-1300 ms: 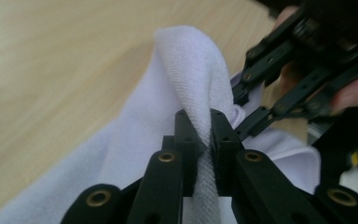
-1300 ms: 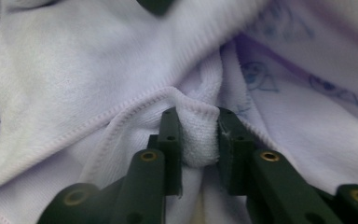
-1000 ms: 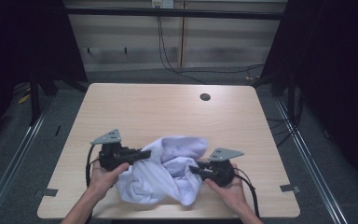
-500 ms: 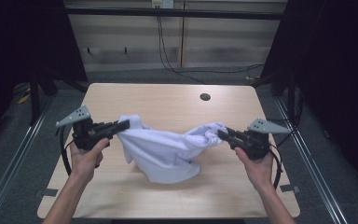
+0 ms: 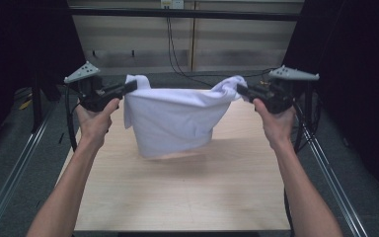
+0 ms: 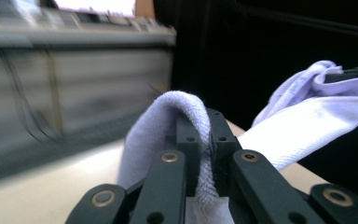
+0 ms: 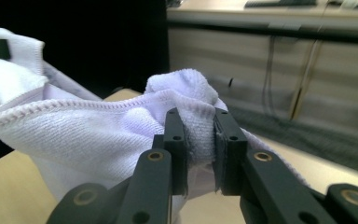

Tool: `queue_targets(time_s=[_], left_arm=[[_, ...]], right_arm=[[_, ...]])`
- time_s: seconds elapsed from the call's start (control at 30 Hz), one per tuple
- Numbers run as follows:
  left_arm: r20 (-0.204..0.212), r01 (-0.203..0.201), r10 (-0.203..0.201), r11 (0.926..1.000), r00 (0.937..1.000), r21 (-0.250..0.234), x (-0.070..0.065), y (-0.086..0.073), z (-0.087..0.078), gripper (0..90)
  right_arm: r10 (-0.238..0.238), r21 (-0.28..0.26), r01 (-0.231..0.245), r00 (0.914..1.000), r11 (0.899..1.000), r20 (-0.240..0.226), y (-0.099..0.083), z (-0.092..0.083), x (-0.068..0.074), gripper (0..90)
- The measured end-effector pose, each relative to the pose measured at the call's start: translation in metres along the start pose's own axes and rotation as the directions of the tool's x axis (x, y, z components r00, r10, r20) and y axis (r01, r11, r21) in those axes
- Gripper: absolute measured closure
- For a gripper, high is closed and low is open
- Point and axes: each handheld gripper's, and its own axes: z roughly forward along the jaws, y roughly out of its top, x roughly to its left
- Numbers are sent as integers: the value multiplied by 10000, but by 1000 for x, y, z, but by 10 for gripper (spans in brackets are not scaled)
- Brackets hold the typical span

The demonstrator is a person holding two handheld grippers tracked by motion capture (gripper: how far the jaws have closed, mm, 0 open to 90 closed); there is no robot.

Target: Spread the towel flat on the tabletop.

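Near edge: two bare forearms entering from the bottom of the high view, angled outward and upward over the wooden table (image 5: 177, 197).
Left hand (image 5: 94, 121): raised, wrist straight, wrapped round the handle of the left gripper (image 5: 128, 88), jaws pointing right toward the middle. Clamped tight on one corner of the white towel (image 5: 172, 121); in the left gripper view, terry cloth (image 6: 186, 135) pinched between the black pads and looping over them.
Right hand (image 5: 275, 121): raised to matching height, right gripper (image 5: 241, 91) pointing left. Jaws just closing a little further, pressed on the opposite corner, cloth (image 7: 198, 128) bunched between the pads.
Towel: stretched between the two grippers, sagging in the middle, hanging clear above the table's far half.
Far: dark surround, pale wall panels, cables.
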Motion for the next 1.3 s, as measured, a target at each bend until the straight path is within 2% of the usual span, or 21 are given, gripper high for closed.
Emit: queue_targets(time_s=[0.1, 0.2, 0.23, 0.27, 0.33, 0.37, 0.4, 0.43, 0.47, 0.57, 0.63, 0.7, 0.73, 0.8, 0.9, 0.97, 1.07, 1.2, 1.23, 1.27, 1.3], left_arm=[[272, -561, 577, 9968, 9980, -564, -15, 8, -18, 863], [777, -958, 950, 9954, 9924, 59, -32, -24, -27, 862], [836, -885, 840, 9948, 9930, 512, -36, -42, -25, 859], [915, -835, 750, 9922, 9930, 928, -40, -57, -23, 859], [1408, -587, 320, 9801, 9895, 1898, -48, -103, -19, 857], [1811, -84, -447, 9593, 9824, 2823, -55, -147, -18, 843], [1811, -84, -447, 9593, 9824, 2823, -55, -147, -18, 840], [1908, 43, -700, 9457, 9791, 3250, -60, -170, -19, 830], [2003, 129, -884, 9364, 9757, 3508, -63, -182, -21, 830], [2356, 353, -1584, 8900, 9589, 4547, -72, -216, -29, 733], [2462, 357, -1678, 8848, 9546, 4647, -72, -218, -31, 708], [2539, 423, -1728, 8926, 9517, 4489, -71, -217, -34, 640], [2535, 605, -1810, 9056, 9503, 4197, -68, -213, -36, 628], [2485, 652, -1801, 9099, 9517, 4097, -66, -211, -37, 585], [2288, 1012, -2021, 9160, 9523, 3881, -56, -207, -44, 509], [2307, 1017, -2013, 9185, 9520, 3820, -52, -207, -46, 510], [2055, 944, -1822, 9219, 9616, 3757, -45, -205, -47, 560], [1718, 628, -1467, 9064, 9742, 4176, -27, -207, -27, 630], [1566, 643, -1457, 8983, 9769, 4347, -20, -210, -18, 627], [1388, 525, -1273, 8928, 9821, 4474, -17, -212, -13, 627], [1126, 388, -1051, 8776, 9881, 4779, -12, -217, -2, 584]], right_arm=[[-304, -1215, 290, 9995, 9922, -93, 20, -21, 9, 778], [-204, -1099, 173, 9994, 9938, -265, 3, -29, 9, 776], [-207, -136, 203, 9994, 9997, -280, -37, -29, 9, 773], [-207, -136, 203, 9994, 9997, -280, -37, -29, 9, 773], [-51, 1162, 86, 9995, 9932, -306, -86, -24, 8, 771], [165, 2258, -72, 9991, 9742, -397, -136, -22, 7, 769], [165, 2258, -72, 9991, 9742, -397, -136, -22, 7, 769], [394, 2999, -230, 9980, 9537, -486, -174, -25, 4, 765], [394, 2999, -230, 9980, 9537, -486, -174, -25, 4, 765], [934, 3563, -712, 9946, 9317, -455, -210, -38, -5, 735], [1076, 3671, -843, 9933, 9264, -433, -215, -40, -9, 720], [1140, 3864, -963, 9932, 9173, -231, -223, -45, -15, 653], [1242, 3844, -1077, 9921, 9169, -184, -223, -47, -15, 616], [1266, 3755, -1151, 9919, 9196, -59, -221, -49, -15, 563], [1098, 2843, -978, 9936, 9537, -267, -204, -67, 2, 453], [1154, 2697, -991, 9923, 9578, -453, -201, -70, 6, 450], [1097, 2876, -743, 9880, 9549, -1087, -202, -65, 21, 449], [956, 3631, -219, 9778, 9315, -1863, -214, -40, 41, 451], [789, 3971, 178, 9709, 9176, -2260, -220, -25, 54, 451], [789, 3971, 178, 9709, 9176, -2260, -220, -25, 54, 451], [711, 4196, 453, 9636, 9066, -2578, -223, -14, 62, 451]])
